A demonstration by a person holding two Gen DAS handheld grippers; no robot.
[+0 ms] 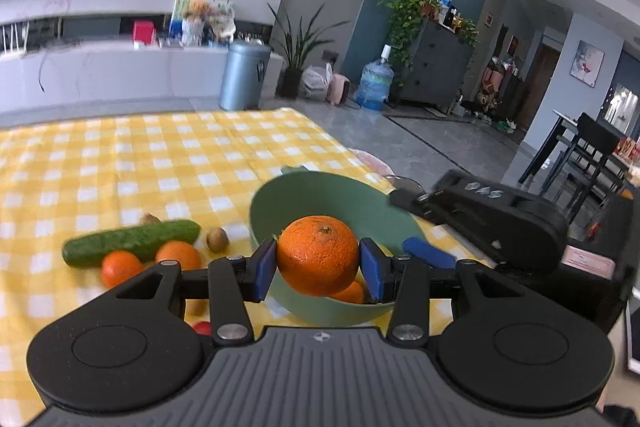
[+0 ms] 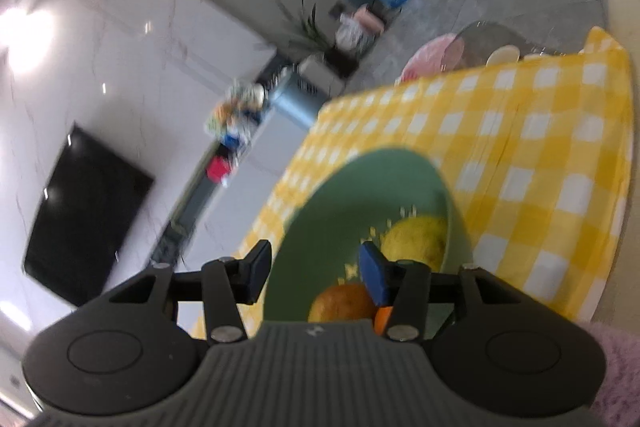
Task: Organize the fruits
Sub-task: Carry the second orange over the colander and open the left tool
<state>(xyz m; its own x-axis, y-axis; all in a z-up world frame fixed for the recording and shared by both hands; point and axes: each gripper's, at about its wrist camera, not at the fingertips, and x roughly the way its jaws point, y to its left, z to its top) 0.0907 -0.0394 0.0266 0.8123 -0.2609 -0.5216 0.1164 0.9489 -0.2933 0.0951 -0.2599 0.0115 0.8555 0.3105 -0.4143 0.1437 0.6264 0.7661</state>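
Big dimpled orange point(image 1: 318, 254) above tilted green bowl point(image 1: 320, 195) — smaller fruit inside, stem up.

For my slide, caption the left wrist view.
Left gripper holds an orange over the green bowl; cucumber and two small oranges wait on yellow checked cloth.

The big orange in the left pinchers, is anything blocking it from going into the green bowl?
Nothing visible blocks it. The left gripper holds the orange right over the open green bowl. The right gripper is at the bowl too, with one blue finger beside the orange.
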